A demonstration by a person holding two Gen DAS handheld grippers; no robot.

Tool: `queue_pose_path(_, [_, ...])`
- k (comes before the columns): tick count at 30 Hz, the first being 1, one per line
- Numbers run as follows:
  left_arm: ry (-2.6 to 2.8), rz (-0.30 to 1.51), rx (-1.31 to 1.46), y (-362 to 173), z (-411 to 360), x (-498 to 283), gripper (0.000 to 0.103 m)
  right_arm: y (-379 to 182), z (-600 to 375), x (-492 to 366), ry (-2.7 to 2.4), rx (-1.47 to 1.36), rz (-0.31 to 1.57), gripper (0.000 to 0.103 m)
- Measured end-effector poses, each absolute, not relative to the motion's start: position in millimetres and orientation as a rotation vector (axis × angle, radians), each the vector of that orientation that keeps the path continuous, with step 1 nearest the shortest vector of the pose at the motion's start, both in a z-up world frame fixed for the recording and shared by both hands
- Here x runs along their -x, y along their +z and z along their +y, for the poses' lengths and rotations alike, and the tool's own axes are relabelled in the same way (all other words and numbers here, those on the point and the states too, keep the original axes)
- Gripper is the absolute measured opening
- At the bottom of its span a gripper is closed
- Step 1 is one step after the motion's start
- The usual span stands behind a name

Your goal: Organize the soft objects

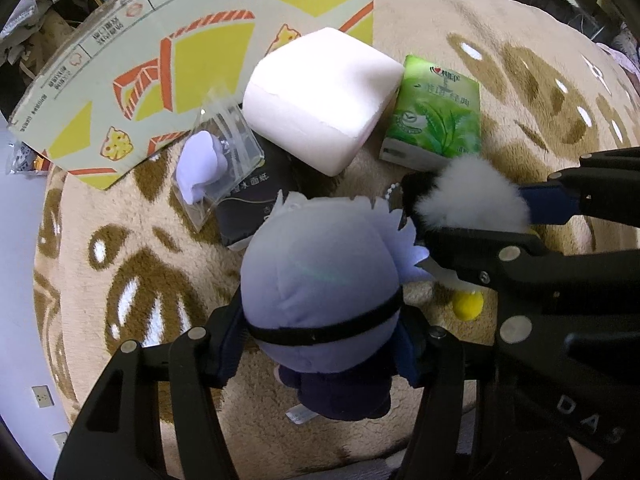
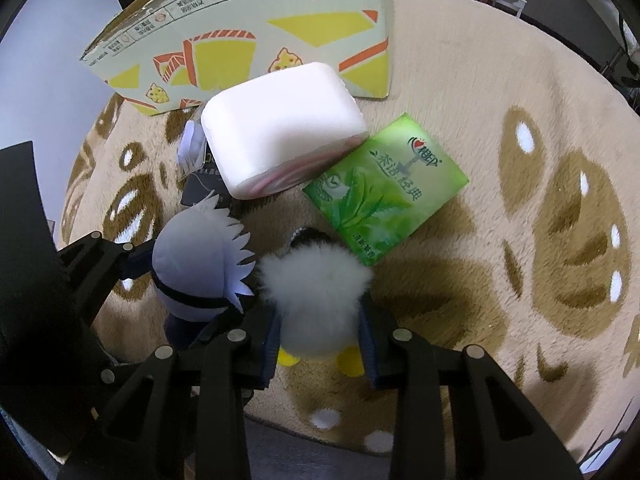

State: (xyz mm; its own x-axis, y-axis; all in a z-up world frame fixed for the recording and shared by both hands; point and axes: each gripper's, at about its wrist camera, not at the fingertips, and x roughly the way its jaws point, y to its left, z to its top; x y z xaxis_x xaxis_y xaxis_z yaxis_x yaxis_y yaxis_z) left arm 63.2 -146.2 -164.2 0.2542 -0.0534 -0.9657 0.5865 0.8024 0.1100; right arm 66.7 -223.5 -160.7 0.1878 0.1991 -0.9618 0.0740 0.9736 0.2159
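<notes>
My left gripper [image 1: 320, 344] is shut on a pale lilac plush doll [image 1: 320, 280] with spiky hair, a black band round its head and a dark body; the pads press its head from both sides. To its right, my right gripper [image 2: 322, 344] is shut on a fluffy white plush [image 2: 316, 296] with yellow feet. The fluffy white plush [image 1: 472, 200] and the right gripper [image 1: 480, 216] also show in the left wrist view. The lilac doll [image 2: 200, 264] shows at the left of the right wrist view. Both toys sit close together over the rug.
A white foam block [image 1: 324, 96] leans on a dark tissue pack [image 1: 256, 208], with a green tissue pack [image 1: 436, 120] to its right and a bagged small lilac toy [image 1: 208, 164] to its left. A printed cardboard box [image 1: 160, 52] stands behind, on a beige-and-brown rug [image 2: 520, 240].
</notes>
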Motion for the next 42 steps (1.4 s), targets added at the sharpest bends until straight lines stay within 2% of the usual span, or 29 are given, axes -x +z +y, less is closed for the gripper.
queue_pose_path(16, [-0.389, 1.17, -0.509, -141, -139, -60, 0.059, -152, -226, -64, 0.086, -0.198, 1.343, 0.035])
queue_pose_path(42, [-0.375, 1.155, -0.512, -142, -143, -62, 0.059, -161, -217, -69, 0.097, -0.18, 1.361, 0.036])
